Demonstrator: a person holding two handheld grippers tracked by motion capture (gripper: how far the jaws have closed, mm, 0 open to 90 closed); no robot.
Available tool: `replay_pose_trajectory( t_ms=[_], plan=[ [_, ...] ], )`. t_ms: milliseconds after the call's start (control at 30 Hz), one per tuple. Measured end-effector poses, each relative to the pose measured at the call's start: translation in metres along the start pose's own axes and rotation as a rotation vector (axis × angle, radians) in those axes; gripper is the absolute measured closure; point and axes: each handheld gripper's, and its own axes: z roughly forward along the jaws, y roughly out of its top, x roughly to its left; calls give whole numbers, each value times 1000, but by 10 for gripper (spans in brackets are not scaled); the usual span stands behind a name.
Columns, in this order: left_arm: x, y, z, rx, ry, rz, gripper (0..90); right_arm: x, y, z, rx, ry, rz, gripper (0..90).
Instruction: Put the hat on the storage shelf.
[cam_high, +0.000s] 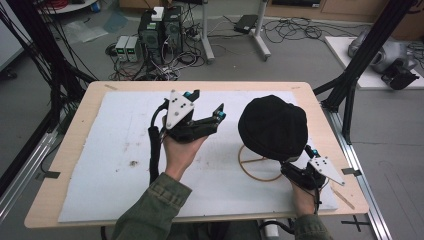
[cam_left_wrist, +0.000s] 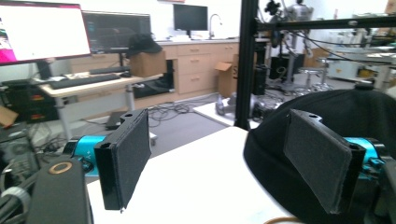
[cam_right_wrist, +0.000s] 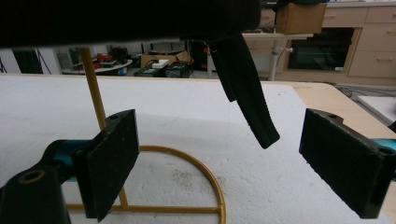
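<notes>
Fingers (cam_left_wrist: 125, 158) of the left gripper (cam_high: 204, 108) spread wide, nothing between them; held up over the white mat (cam_high: 115, 150) mid-worktop, pointing right toward the black cap (cam_high: 272, 127). Left hand (cam_high: 182, 150) wraps it from below, green sleeve (cam_high: 150, 210) coming in from the near edge. In the left gripper view the cap (cam_left_wrist: 322, 121) sits just behind the right-side finger; cannot tell if they touch.

Right gripper (cam_high: 300, 165) sits low at the near right of the mat, just beside the near edge of the cap, right hand (cam_high: 303, 197) behind it. Its fingers (cam_right_wrist: 112, 163) also released, wide apart, empty. In the right gripper view the cap brim (cam_right_wrist: 130, 21) hangs above them and a black strap (cam_right_wrist: 247, 98) dangles down between the two fingers, touching neither.

Cap rests on a yellow wire stand (cam_high: 257, 167), right half of the mat, lifted clear of the surface. Stand has an upright rod (cam_right_wrist: 93, 88) and a ring base (cam_right_wrist: 205, 177) with a crossbar, flat on the mat. Small dirt specks on the mat (cam_right_wrist: 187, 179) inside the ring.

Worktop (cam_high: 80, 125) is light wood, mat covers most of it. Beyond the far edge: floor with computer boxes (cam_high: 160, 30) and tangled cables (cam_high: 290, 27).
</notes>
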Motion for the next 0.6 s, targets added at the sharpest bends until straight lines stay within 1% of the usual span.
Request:
replay_pose_trajectory(
  t_ms=[33,67,100,233,300,467,600],
  plan=[
    [2,-2,-2,1,6,0,231,0,0,0,0,-2,1,113],
    [8,-7,-8,8,26,-4,231,0,0,0,-2,-2,2,113],
    [12,-11,-12,16,37,-11,231,0,0,-1,5,-3,7,113],
    [28,-24,-30,17,94,-31,228,-2,0,-1,3,-12,7,113],
    [35,-29,-38,17,112,-42,228,-2,-1,-1,6,-13,11,113],
    [50,-42,-57,12,165,-68,228,-2,-1,-1,5,-17,11,113],
    [60,-51,-69,19,202,-77,227,-2,-1,-2,5,-17,17,113]
  ],
)
